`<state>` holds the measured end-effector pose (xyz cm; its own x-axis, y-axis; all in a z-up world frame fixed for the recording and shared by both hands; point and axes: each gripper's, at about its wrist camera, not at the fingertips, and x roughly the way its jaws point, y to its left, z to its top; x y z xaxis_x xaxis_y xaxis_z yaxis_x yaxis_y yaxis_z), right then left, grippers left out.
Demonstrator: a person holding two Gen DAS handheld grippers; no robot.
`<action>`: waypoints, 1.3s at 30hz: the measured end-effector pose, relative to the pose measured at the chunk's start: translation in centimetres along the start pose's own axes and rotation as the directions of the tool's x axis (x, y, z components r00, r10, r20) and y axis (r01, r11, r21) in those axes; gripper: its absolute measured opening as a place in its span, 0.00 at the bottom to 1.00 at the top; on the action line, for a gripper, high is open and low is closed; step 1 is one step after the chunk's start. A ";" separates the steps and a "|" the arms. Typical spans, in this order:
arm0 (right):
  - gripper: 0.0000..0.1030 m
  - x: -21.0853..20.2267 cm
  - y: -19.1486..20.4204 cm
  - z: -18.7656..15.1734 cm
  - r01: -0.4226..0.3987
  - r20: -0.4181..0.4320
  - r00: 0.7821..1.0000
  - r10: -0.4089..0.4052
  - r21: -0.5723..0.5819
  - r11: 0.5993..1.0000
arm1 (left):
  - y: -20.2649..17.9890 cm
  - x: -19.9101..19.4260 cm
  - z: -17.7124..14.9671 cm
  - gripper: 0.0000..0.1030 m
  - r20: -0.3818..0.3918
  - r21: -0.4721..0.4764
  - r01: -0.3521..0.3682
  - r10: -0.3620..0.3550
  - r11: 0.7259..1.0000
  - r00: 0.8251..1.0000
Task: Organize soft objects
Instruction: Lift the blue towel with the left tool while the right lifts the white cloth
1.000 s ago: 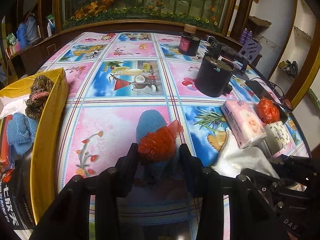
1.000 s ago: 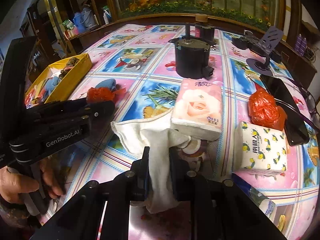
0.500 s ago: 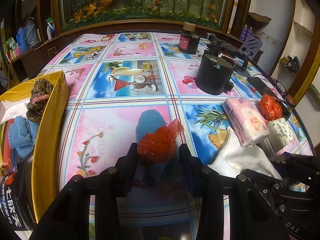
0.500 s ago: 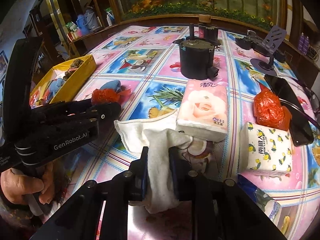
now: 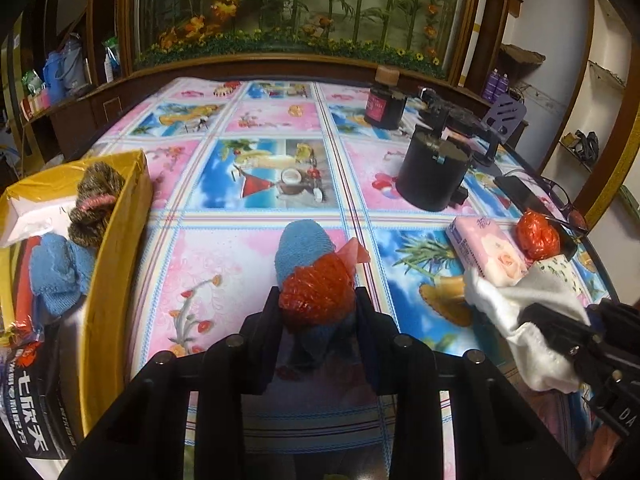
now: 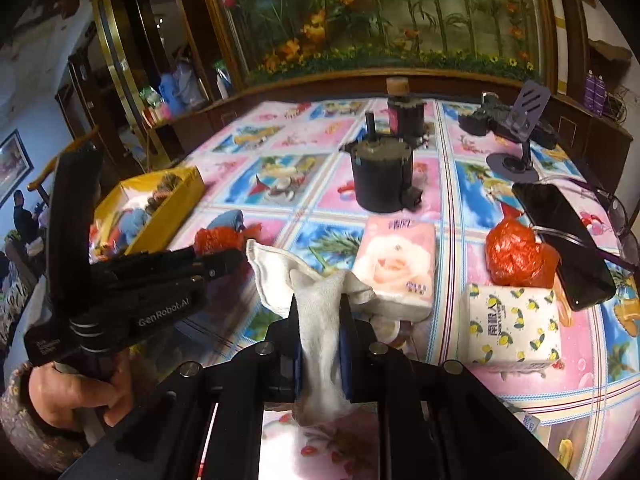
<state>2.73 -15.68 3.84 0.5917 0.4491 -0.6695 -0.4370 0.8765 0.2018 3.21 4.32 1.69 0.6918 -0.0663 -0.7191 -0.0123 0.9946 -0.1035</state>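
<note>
Red crinkled plastic, a balled bag (image 5: 318, 294), sits between the fingers of the left gripper (image 5: 316, 300) in the left wrist view; the jaws are closing on it and the pads touch its sides. Under and just beyond the bag lies a blue cloth (image 5: 304, 248) on the worktop (image 5: 224, 264). Left of the gripper stands a yellow box (image 5: 116, 232) holding a blue knit item (image 5: 54, 276) and a brown furry one (image 5: 96, 200). To the right, the right gripper (image 5: 560, 332) holds a white towel (image 5: 508, 300).

From the right wrist view, the right gripper (image 6: 320, 308) is clamped together on the white towel (image 6: 316, 320), which rises between the fingers with its far corner draped free. Just beyond lies a pink tissue pack (image 6: 396, 264), and to the right a lemon-print tissue pack (image 6: 508, 324) and a second red bag (image 6: 516, 256). To the left, a hand (image 6: 76, 396) grips the left gripper (image 6: 224, 260).
</note>
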 end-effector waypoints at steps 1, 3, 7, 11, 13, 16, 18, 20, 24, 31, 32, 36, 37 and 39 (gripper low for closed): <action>0.15 -0.3 0.0 0.1 -0.005 0.016 1.000 0.005 0.002 1.000 | -0.1 -0.2 0.0 0.32 0.013 0.006 -0.005 0.005 1.000 1.000; 0.15 -0.7 0.0 0.3 -0.002 0.044 0.999 0.002 0.011 1.000 | -0.3 -0.5 0.1 0.32 0.034 0.016 -0.012 0.012 1.000 0.999; 0.15 -1.3 0.0 0.5 0.023 0.087 0.996 -0.024 0.021 1.000 | -0.4 -0.9 0.2 0.32 0.054 0.026 -0.028 0.026 0.999 0.998; 0.15 -1.0 0.2 0.6 0.059 0.093 0.994 -0.061 0.024 0.998 | -0.8 -1.5 0.2 0.32 0.089 0.047 -0.053 0.049 0.997 0.995; 0.15 -0.8 0.3 0.7 0.064 0.093 0.993 -0.066 0.032 0.997 | -1.1 -1.8 0.2 0.32 0.110 0.061 -0.073 0.066 0.995 0.992; 0.15 -0.5 0.7 0.9 0.050 0.094 0.994 -0.053 0.037 0.998 | -1.3 -2.3 0.1 0.32 0.137 0.074 -0.091 0.080 0.993 0.987; 0.15 -0.2 1.1 0.9 0.042 0.093 0.995 -0.045 0.039 0.998 | -1.4 -2.5 0.1 0.32 0.147 0.080 -0.095 0.083 0.992 0.986; 0.15 0.0 1.4 0.9 0.035 0.094 0.995 -0.039 0.041 0.999 | -1.6 -2.7 0.2 0.32 0.160 0.086 -0.107 0.092 0.991 0.983; 0.15 0.2 1.7 1.0 0.031 0.100 0.994 -0.037 0.056 0.998 | -1.6 -3.1 0.2 0.32 0.179 0.086 -0.110 0.094 0.990 0.979; 0.15 0.4 2.1 1.2 0.021 0.107 0.994 -0.028 0.071 0.997 | -1.6 -3.7 0.1 0.32 0.201 0.084 -0.116 0.097 0.990 0.975; 0.15 0.5 2.2 1.2 0.020 0.106 0.994 -0.028 0.072 0.997 | -1.6 -3.7 0.1 0.32 0.203 0.083 -0.115 0.096 0.990 0.974; 0.15 0.6 2.5 1.2 0.014 0.109 0.994 -0.022 0.076 0.997 | -1.5 -4.0 0.1 0.32 0.215 0.077 -0.118 0.099 0.990 0.972; 0.15 0.7 2.5 1.3 0.011 0.110 0.994 -0.020 0.080 0.997 | -1.5 -4.0 0.1 0.32 0.217 0.076 -0.121 0.102 0.990 0.971; 0.15 0.7 2.5 1.4 0.010 0.114 0.993 -0.021 0.089 0.996 | -1.4 -4.2 0.2 0.32 0.223 0.073 -0.121 0.102 0.990 0.970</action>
<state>2.96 -12.92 4.84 0.6741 0.4477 -0.5875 -0.3686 0.8931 0.2578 0.45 3.19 4.97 0.8303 0.0552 -0.5546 -0.0434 0.9985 0.0344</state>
